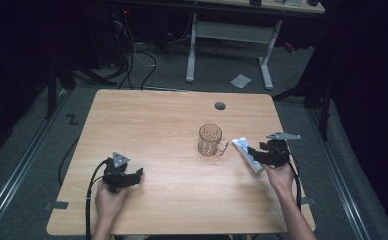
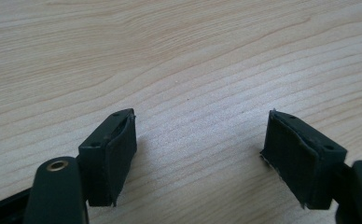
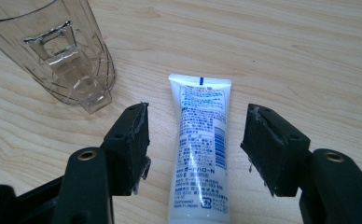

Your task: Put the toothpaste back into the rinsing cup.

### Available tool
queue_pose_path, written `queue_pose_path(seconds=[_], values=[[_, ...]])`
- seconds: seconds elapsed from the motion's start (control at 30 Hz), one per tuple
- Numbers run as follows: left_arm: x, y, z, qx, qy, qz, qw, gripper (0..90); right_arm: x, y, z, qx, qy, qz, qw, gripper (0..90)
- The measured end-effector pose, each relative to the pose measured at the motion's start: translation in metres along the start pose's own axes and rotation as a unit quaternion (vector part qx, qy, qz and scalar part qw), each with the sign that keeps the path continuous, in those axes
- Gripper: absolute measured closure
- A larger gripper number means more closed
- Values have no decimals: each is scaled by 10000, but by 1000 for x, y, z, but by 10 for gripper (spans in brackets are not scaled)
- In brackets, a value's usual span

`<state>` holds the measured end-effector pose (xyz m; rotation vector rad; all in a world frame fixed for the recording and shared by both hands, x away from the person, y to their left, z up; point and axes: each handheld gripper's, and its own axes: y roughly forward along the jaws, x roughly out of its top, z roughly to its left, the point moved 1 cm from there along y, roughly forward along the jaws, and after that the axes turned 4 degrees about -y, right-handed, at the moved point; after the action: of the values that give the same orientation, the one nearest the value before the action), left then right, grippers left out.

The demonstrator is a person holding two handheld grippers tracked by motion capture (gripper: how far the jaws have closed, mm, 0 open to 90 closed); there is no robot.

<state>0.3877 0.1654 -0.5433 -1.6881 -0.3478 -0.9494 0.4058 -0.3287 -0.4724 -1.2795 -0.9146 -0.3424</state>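
A white tube (image 3: pixel 198 149) lies flat beside an upright clear mug (image 1: pixel 210 139).

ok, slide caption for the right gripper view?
Open right gripper straddling a white tube lying on the table, clear mug beside.

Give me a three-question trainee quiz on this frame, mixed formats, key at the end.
1. True or false: the right gripper has already closed on the white tube.
2. Which thing stands beside the tube on the table? A) clear plastic mug B) metal bowl C) cardboard box
3. Fill in: the left gripper has its jaws ____ over bare wood.

Key
1. False: the jaws stand apart on either side of the tube, which lies flat between them.
2. A: its handle points toward the tube.
3. open
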Motion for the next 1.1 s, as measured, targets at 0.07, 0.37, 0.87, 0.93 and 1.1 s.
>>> queue_pose_path(seconds=[0.07,0.37,0.87,0.93,1.1], values=[[0,0,0,0,0,0,10000,258,3,2,0,-28,-32,51,10000,407],[0,0,0,-1,15,0,10000,258,16,18,-2,-59,-106,295,9995,409],[1,3,-3,-133,139,118,9997,145,30,52,3,27,-331,1089,9935,406],[1,3,-3,-117,129,118,9998,145,31,54,3,21,-335,1127,9931,408],[2,3,-3,-99,98,110,9998,152,30,66,1,-15,-271,1394,9899,416]])
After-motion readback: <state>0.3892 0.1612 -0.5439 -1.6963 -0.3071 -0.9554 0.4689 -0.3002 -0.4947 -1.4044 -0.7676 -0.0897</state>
